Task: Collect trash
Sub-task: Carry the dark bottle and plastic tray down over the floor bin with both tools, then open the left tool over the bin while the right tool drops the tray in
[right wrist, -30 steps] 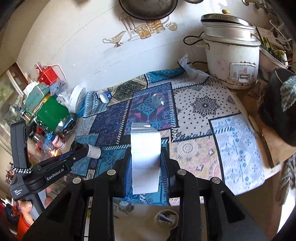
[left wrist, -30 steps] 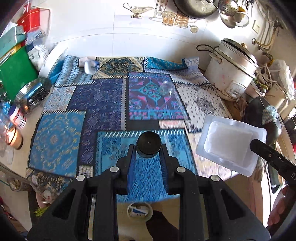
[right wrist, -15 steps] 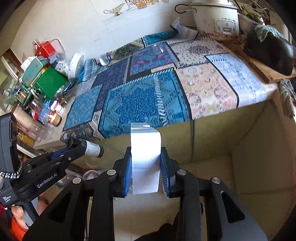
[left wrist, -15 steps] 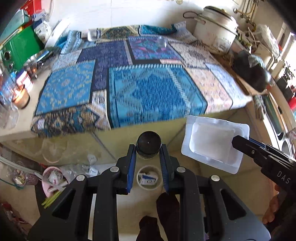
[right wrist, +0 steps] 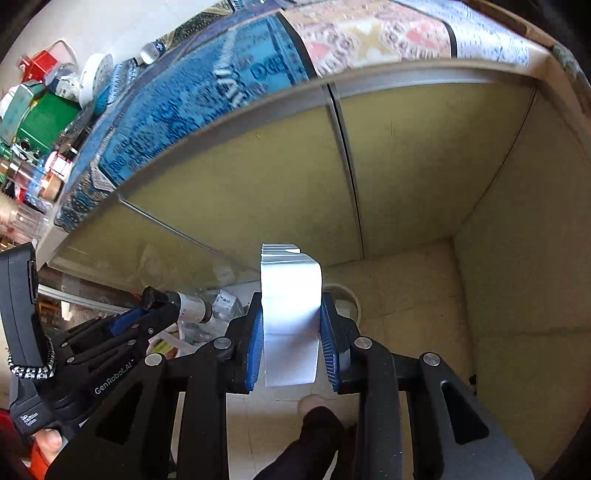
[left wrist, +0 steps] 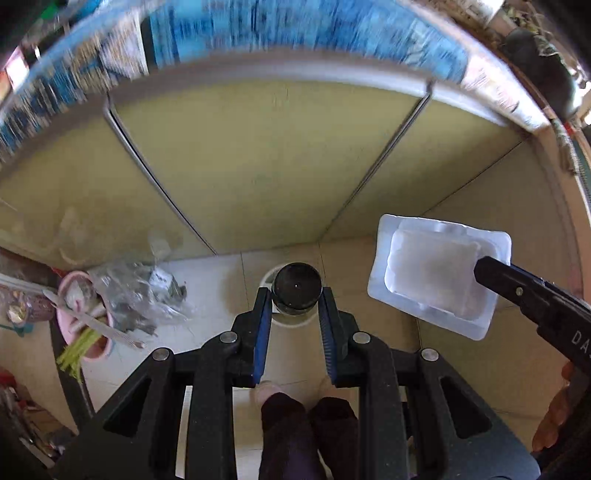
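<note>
Left wrist view: the left gripper (left wrist: 295,314) is clamped on a small bottle (left wrist: 296,291) with a black cap, pinched right at the fingertips so it sticks out past them. Directly beyond the bottle, on the floor (left wrist: 461,369), there's a white bin (left wrist: 291,325) mostly hidden behind it, so my guess is the bottle is lined up for a drop. Off to the right of this gripper, the right gripper (left wrist: 484,271) holds a white plastic tray (left wrist: 439,275) by one edge, flat side facing the camera. That edge grip makes sense to me, since a shallow tray gives nothing else to pinch. To the left on the floor sits a pink tub (left wrist: 85,321) and a crumpled clear bag (left wrist: 136,291), both looking like junk already piled there. The cabinet doors (left wrist: 258,166) fill the space ahead, with the cloth-covered surface (left wrist: 295,29) blurred at the top. The person's feet (left wrist: 306,424) show below the jaws.

Right wrist view: the right gripper (right wrist: 291,325) is shut tight on the tray (right wrist: 290,314), seen edge-on here, standing up between the blue pads. Just past its right finger you can see the rim of the bin (right wrist: 347,295). To the left the left gripper (right wrist: 177,306) pokes in with the bottle (right wrist: 188,306), whose white label is visible. Both bits of trash look close to the bin but not released yet.
</note>
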{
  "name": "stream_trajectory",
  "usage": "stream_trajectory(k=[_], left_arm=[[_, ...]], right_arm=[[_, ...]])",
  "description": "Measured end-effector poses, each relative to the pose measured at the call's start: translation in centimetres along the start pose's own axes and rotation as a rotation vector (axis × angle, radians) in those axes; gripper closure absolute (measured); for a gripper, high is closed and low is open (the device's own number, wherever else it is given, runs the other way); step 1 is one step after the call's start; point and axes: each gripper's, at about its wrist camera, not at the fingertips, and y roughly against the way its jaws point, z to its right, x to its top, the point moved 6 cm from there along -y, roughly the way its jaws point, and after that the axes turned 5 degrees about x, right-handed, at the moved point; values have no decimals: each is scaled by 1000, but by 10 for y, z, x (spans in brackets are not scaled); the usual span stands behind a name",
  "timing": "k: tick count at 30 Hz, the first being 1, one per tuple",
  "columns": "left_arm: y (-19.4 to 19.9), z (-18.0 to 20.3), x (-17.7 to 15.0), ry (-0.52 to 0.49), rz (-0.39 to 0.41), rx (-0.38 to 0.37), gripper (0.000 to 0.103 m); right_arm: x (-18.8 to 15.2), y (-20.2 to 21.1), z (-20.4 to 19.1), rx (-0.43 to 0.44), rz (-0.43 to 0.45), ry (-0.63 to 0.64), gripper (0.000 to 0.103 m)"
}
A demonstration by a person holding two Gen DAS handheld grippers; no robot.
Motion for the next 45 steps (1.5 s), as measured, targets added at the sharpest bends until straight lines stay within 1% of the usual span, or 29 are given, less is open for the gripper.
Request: stream_trajectory(k=[2, 5, 12, 17, 22, 25, 27, 29, 32, 34, 36, 40, 45], left_arm=[[-38, -2, -8, 56, -25, -15, 79], [-94, -7, -18, 113, -51, -23, 79], [-223, -22, -44, 201, -101, -37, 79], [-295, -36, -67, 236, -139, -59, 79], [-351, -34, -91, 268, -197, -108, 79], [-375, -30, -99, 269, -211, -114, 78], [-388, -28, -102, 267, -217, -115, 79], [-401, -28, -105, 261, -226, -115, 78], [-417, -28, -111, 254, -259, -116, 78], [-424, -27, -114, 252, -278, -114, 78], [-427, -28, -116, 245, -288, -110, 78], [-423, -28, -118, 249, -306, -102, 78], [-390, -30, -113, 243, -291, -75, 78]], right_arm=[[-9, -28, 18, -1, -32, -4, 77], [-24, -77, 43, -10, -85, 0, 77], [-62, -198, 87, -13, -177, 9, 77], [-73, -272, 111, -27, -194, 9, 77], [-66, -319, 128, -8, -187, 22, 77], [-63, -339, 126, 24, -178, 35, 77], [-63, -355, 125, 28, -173, 68, 77], [-67, -373, 123, 22, -175, 94, 77], [-72, -394, 129, 2, -207, 125, 77], [-78, -402, 133, -30, -237, 129, 77], [-80, -401, 140, -43, -267, 121, 77], [-82, -391, 145, -52, -289, 98, 77], [-71, -354, 139, -46, -278, 94, 77]])
